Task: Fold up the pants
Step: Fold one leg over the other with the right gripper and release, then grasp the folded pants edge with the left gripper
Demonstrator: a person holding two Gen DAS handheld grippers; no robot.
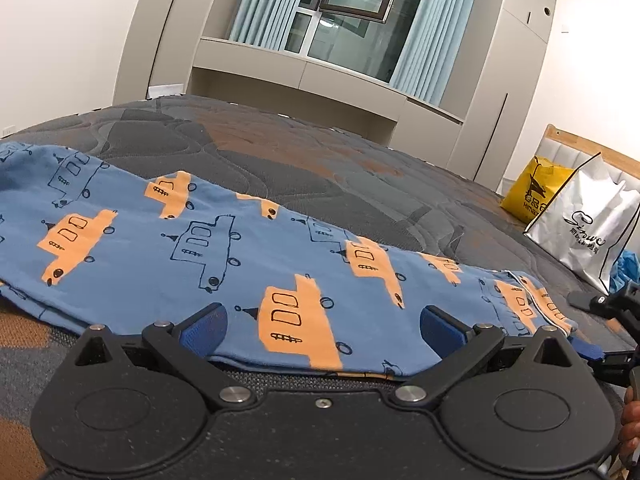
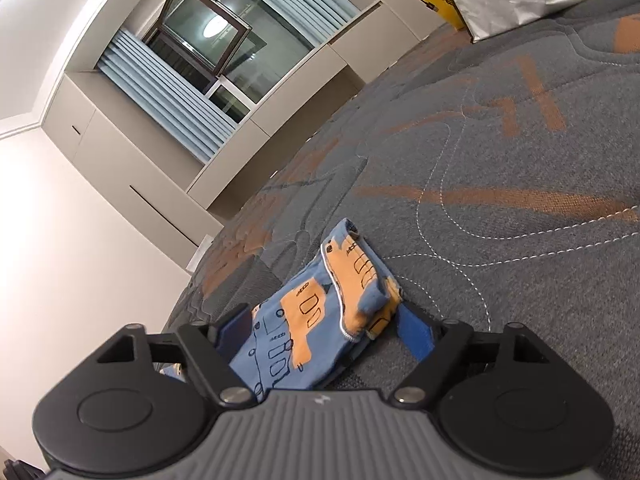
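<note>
Pants [image 1: 224, 248] are laid out long and mostly flat across the near part of the bed [image 1: 320, 160], one end bunched toward the right side. Left tool [image 1: 323, 330] is spread wide, pads either side of the near hem, nothing pinched; cloth sits between the pads but is not clamped. Right tool [image 2: 326, 330] is also spread, straddling the bunched end [image 2: 344, 292], which is rumpled and partly doubled over with a white-piped edge showing; no grip is seen there either. Likely failure: if the right tool is closed on the bunched end as it lies, only the top layer may be caught, so lower layers would be dragged or left behind and the fold would come out skewed. Second risk: the left tool is low on the quilt, so bedcover could be pinched together with the hem when closed. Third: uneven lift between the two ends would twist the leg and wrinkle the flat section. Two bags [image 1: 580, 216] stand well apart on the far right of the bed; no interference is expected from them.
</note>
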